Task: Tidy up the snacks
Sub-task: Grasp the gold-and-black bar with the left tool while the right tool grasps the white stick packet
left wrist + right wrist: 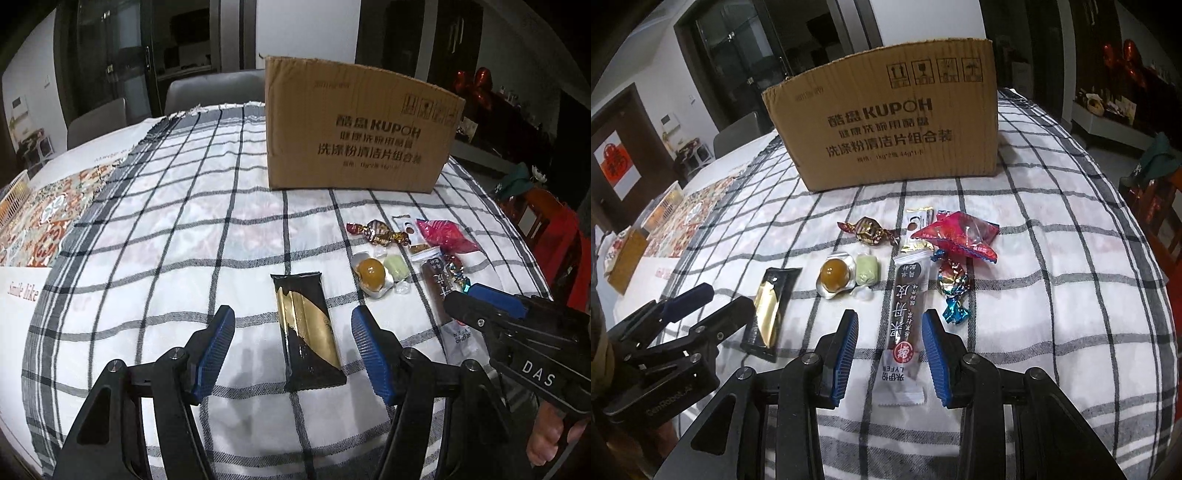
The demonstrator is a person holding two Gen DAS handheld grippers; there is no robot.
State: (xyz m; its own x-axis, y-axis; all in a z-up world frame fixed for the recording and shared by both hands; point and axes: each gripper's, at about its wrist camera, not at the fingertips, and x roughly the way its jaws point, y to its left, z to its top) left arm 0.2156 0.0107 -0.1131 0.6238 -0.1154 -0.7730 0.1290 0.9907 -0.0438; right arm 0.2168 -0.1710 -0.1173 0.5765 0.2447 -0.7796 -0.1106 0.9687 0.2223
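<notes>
Before the cardboard box (886,122): left gripper (293,343) open astride black-gold bar (308,328), right gripper (890,354) open astride brown stick (905,325). Pickup step; next, lower and close.

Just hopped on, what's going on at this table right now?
A person holds two tools over loose snacks on a checked tablecloth. The left tool straddles a black-and-gold packet, the right tool a long brown bar wrapper; both are open, not gripping. The cardboard box waits behind.
</notes>
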